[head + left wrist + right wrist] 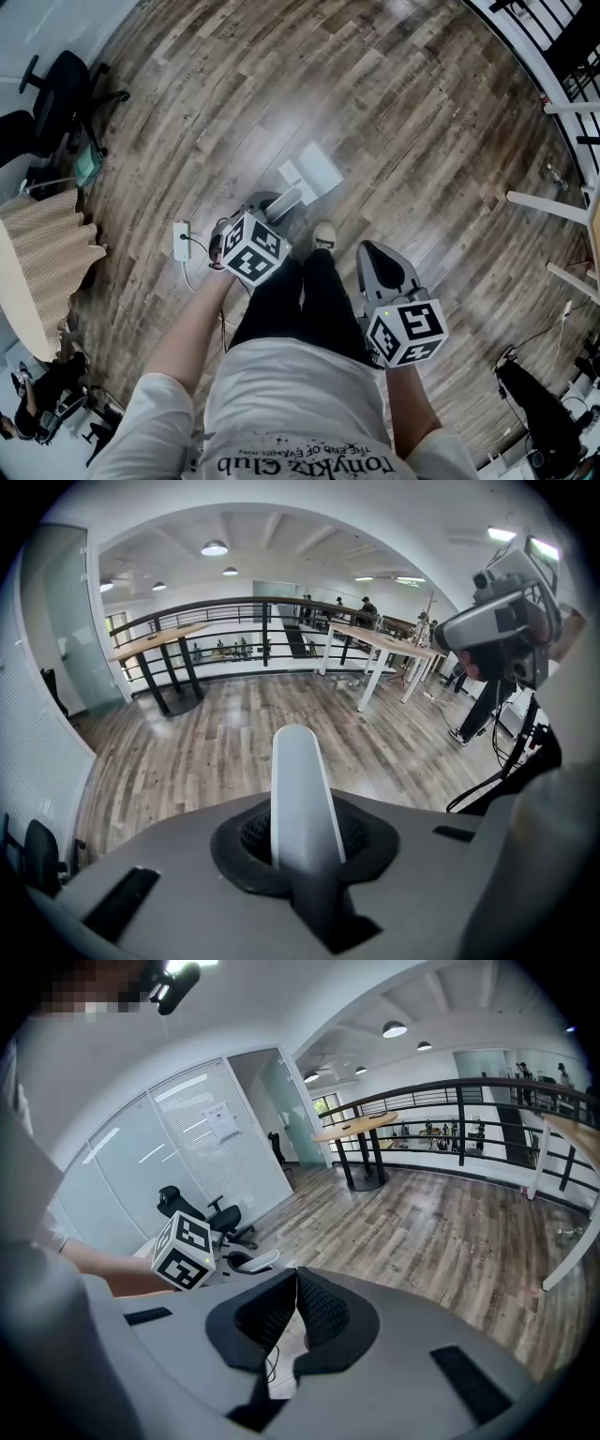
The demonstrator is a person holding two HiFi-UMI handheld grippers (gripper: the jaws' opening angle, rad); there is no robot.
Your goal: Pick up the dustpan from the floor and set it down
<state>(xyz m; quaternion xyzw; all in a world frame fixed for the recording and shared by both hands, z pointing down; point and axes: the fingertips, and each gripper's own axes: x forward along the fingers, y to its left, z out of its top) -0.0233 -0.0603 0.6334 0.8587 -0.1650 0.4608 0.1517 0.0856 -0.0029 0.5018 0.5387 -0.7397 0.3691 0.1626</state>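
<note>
At the far left a black swivel office chair [58, 89] stands on the brown wood-plank floor [394, 122], and nearer the person a beige ribbed cloth [42, 248] lies over a rounded edge. A white power strip [181, 240] with a dark cord lies on the floor just left of the left gripper [267, 211], which points steeply down in front of the person's legs. Its jaws are closed on the pale grey rounded handle [302, 789] of the white plastic dustpan [317, 169]. In the left gripper view the handle stands up between the two black pads [361, 841], which press on it from either side. The dustpan's flat pan sits ahead of the gripper, low against the floor, with the handle slanting back to the jaws. I cannot tell whether the pan rests on the planks or is just off them. A pale shoe [323, 234] shows just right of the left gripper, near the handle's lower end. Further right, the right gripper [382, 255] is held at the person's right side, well apart from the dustpan, its marker cube [408, 330] toward the body. Its jaws meet at the tips with nothing between them, as the right gripper view shows. At the far right a black railing [553, 37] curves along the floor's edge, with white table legs [548, 206] below it.
</note>
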